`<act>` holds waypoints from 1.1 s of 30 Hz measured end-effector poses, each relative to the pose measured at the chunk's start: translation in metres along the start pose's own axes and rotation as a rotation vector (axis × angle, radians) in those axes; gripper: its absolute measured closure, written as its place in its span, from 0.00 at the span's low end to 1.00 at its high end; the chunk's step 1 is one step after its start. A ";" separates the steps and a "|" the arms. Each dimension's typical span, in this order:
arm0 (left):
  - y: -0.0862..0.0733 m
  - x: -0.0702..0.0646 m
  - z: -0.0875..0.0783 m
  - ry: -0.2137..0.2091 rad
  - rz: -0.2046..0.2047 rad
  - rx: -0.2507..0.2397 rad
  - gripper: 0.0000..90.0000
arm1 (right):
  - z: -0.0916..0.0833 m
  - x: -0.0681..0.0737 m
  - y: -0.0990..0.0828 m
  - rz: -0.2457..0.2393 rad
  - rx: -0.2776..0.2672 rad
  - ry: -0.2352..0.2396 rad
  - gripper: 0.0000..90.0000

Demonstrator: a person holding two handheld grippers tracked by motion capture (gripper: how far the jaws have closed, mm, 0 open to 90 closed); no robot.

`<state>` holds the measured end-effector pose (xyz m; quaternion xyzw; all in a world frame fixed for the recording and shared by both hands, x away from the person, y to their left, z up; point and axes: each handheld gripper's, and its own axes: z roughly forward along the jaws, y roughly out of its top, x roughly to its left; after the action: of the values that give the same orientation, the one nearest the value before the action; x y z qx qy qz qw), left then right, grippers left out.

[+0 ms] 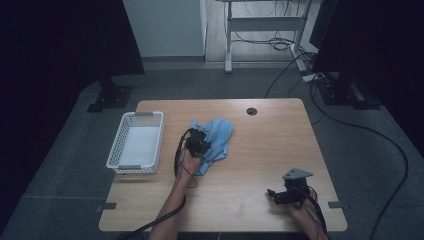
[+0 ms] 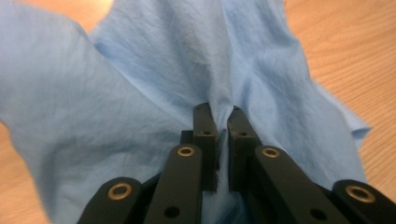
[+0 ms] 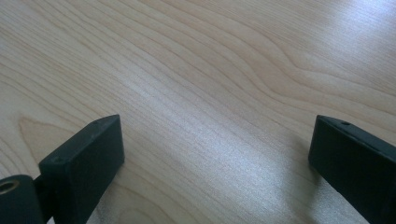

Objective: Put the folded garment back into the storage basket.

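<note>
Wooden table (image 1: 260, 150), light grain, standing on grey floor in a dim room; dark curtains to either side, a white desk frame (image 1: 265, 30) and loose cables (image 1: 350, 125) behind.

Basket (image 1: 135, 142): white, slotted plastic, rectangular, on the table's left part. Its pale bottom shows bare, with nothing in it.

Cloth (image 1: 215, 140): light blue, crumpled, lying on the table near the middle, just right of the basket but apart from it.

Left gripper (image 2: 219, 112): set on the cloth's near edge, jaws drawn nearly together, a ridge of blue fabric pinched up between the tips.

Right gripper (image 1: 272, 194): resting low at the table's near right corner, well apart from the cloth, jaws spread wide over bare wood, nothing between them.

Grommet hole (image 1: 251, 111): dark, round, near the far edge.

Nothing lies between cloth and basket.
</note>
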<state>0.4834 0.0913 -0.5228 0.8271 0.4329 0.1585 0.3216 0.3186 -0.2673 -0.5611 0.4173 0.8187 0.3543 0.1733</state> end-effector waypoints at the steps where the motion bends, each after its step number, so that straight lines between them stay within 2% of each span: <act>1: 0.001 0.001 -0.004 0.003 0.002 -0.008 0.94 | 0.000 0.000 0.000 0.000 0.000 0.000 0.04; 8: 0.011 0.007 -0.035 0.008 0.009 -0.056 0.94 | 0.000 0.000 0.000 0.000 0.000 0.000 0.04; 17: 0.021 0.009 -0.062 0.027 0.036 -0.091 0.94 | 0.000 0.000 0.000 0.000 0.002 0.000 0.04; 27: 0.028 0.015 -0.089 0.058 0.056 -0.113 0.94 | 0.000 0.000 0.000 0.000 0.001 0.000 0.04; 33: 0.031 0.023 -0.107 0.085 0.061 -0.118 0.94 | 0.000 0.000 0.000 0.000 0.001 0.000 0.04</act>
<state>0.4581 0.1395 -0.4225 0.8120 0.4106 0.2285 0.3461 0.3186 -0.2674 -0.5610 0.4172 0.8190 0.3538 0.1731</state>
